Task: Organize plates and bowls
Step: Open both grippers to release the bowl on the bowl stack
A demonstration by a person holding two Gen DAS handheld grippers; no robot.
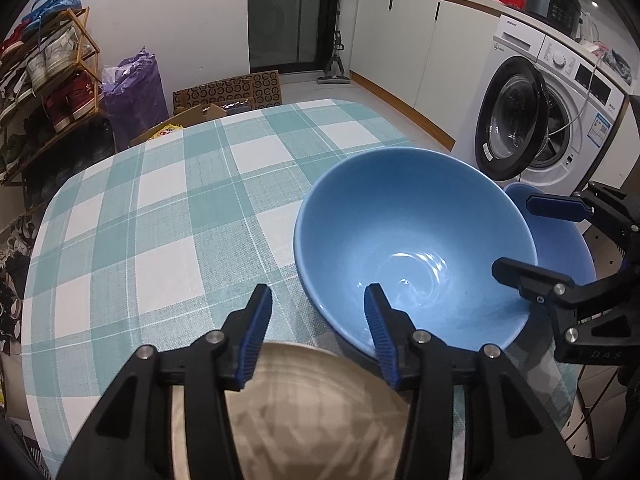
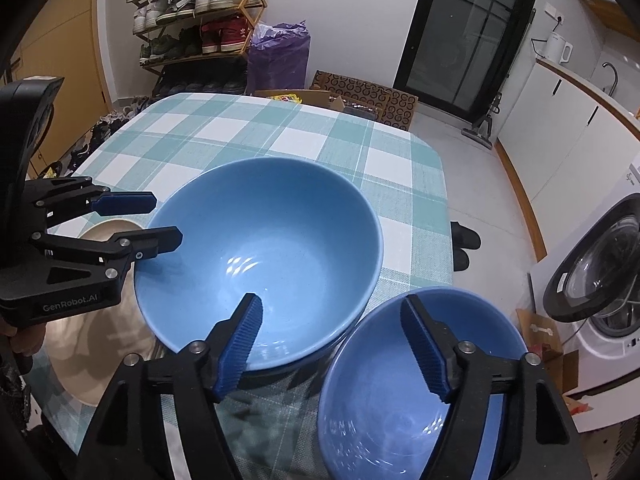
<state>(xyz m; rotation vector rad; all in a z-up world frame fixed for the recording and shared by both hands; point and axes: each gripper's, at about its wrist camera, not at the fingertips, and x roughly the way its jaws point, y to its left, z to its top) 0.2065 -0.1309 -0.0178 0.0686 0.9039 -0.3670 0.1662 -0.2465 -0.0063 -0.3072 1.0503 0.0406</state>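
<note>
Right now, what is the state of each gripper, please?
Left gripper: open, holding nothing, above the beige plate.
Right gripper: open, holding nothing, between the two blue bowls.

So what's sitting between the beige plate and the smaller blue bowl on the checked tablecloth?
The large light blue ceramic bowl sits between the beige plate and the smaller blue bowl; the right wrist view shows it best.

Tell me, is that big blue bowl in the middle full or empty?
Empty. The big blue bowl shows only its bare glazed bottom with light reflections, in both views; no food or liquid is visible.
</note>
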